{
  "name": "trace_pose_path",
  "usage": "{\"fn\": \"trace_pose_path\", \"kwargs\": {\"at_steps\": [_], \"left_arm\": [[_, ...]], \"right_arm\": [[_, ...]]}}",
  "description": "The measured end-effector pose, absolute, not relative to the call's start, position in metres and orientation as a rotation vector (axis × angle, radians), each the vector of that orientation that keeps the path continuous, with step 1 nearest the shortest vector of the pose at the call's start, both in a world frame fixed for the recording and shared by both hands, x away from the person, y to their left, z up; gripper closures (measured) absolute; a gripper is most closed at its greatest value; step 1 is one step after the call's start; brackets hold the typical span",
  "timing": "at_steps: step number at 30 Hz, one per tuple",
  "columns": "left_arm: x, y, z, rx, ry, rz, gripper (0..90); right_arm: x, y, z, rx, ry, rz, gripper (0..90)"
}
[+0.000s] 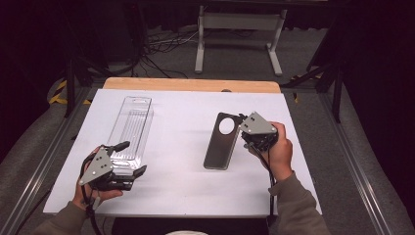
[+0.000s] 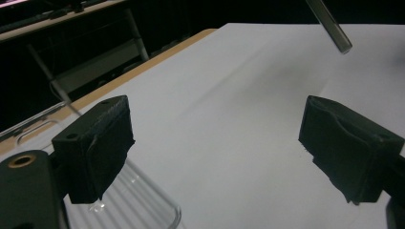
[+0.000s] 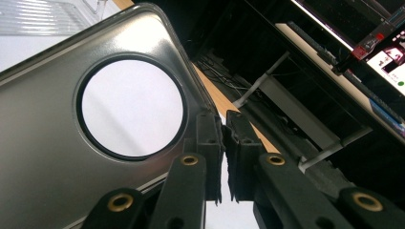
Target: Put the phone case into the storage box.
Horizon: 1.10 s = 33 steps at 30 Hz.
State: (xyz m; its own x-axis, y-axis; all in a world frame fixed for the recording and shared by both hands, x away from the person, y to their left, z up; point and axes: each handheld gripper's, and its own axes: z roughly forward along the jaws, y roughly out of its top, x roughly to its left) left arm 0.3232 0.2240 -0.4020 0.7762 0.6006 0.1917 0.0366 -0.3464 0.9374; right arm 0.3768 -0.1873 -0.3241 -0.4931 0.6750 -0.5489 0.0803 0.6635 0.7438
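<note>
Phone case point(image 1: 222, 141), dark grey with a round cutout near its far end, lies right of centre on the white table surface point(image 1: 181, 181), its long axis running away from the person and leaning slightly right. In the right gripper view the phone case point(image 3: 52, 157) rises at an angle, and white surface shows through the round cutout.

Right gripper point(image 1: 243, 128) sits at the far right edge of the phone case, just beside the cutout. In the right gripper view the right gripper point(image 3: 224, 157) has its jaws drawn together at the rim of the case with only a thin gap between the pads; whether the rim is actually clamped cannot be told.

Clear plastic tray point(image 1: 131, 131), long, narrow and ribbed, lies on the left part of the surface, well apart from the phone case. Left gripper point(image 1: 128, 159) is at the near end of the tray with its jaws spread wide. In the left gripper view the left gripper point(image 2: 215, 152) holds nothing, and one jaw is over the rounded corner of the tray point(image 2: 143, 202).

White covering spans most of the tabletop; a bare wooden strip point(image 1: 191, 84) shows along the far edge. Beyond the table the room is dark, with a grey floor point(image 1: 235, 54), loose cables point(image 1: 164, 46) and a light metal stand point(image 1: 240, 34).
</note>
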Motion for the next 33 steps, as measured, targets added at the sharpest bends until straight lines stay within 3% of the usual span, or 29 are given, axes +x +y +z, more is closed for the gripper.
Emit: {"fn": "trace_pose_path", "kwargs": {"at_steps": [20, 33], "left_arm": [[0.35, 0.166, -0.379, 1.835, 0.412, 0.506, 5.8], [0.364, 0.129, -0.37, 1.832, 0.413, 0.426, 19.2]], "right_arm": [[0.361, -0.149, -0.338, 0.447, 1.988, 0.8, 85.3], [0.351, -0.126, -0.352, 0.348, 1.965, 0.751, 85.3]]}}
